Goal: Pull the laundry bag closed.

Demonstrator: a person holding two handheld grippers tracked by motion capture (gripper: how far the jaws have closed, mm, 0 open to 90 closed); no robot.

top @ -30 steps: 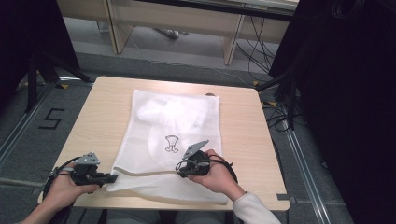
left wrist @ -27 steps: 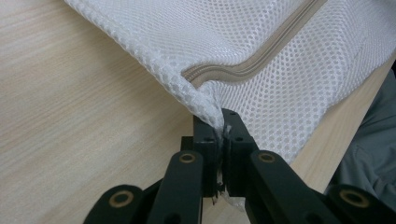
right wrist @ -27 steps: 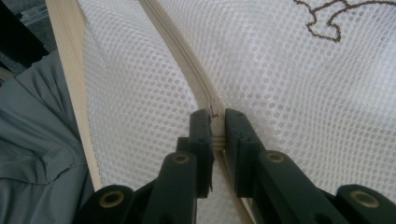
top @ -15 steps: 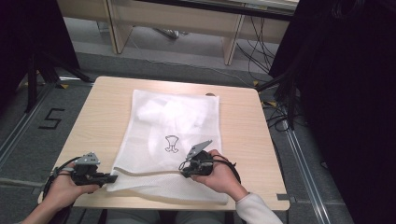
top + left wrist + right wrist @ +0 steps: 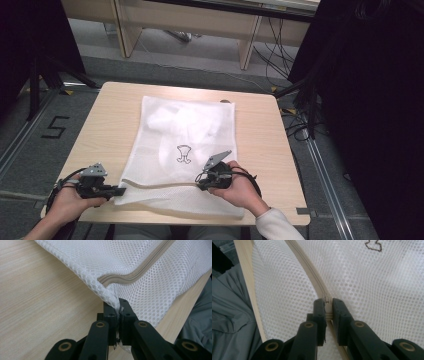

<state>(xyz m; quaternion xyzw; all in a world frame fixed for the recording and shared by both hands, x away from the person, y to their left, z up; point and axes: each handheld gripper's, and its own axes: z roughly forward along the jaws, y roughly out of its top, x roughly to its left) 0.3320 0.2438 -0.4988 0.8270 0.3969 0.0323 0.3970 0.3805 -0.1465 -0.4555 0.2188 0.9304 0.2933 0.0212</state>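
High view: nothing has shifted since earlier. My left gripper [image 5: 119, 190] fingers clamp the mesh bag [image 5: 185, 130] corner; my right gripper [image 5: 200, 183] fingers clamp its zipper [image 5: 312, 277].

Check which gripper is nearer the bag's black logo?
Right. The right gripper pinches the zipper just below the logo; the left gripper clamps the bag corner, farther off.

High view looks down and forward over the whole light wooden tabletop [image 5: 120, 125]. Both gripper views sit close, sharing the white mesh zip bag [image 5: 185, 135] [image 5: 155, 262] [image 5: 367, 290].
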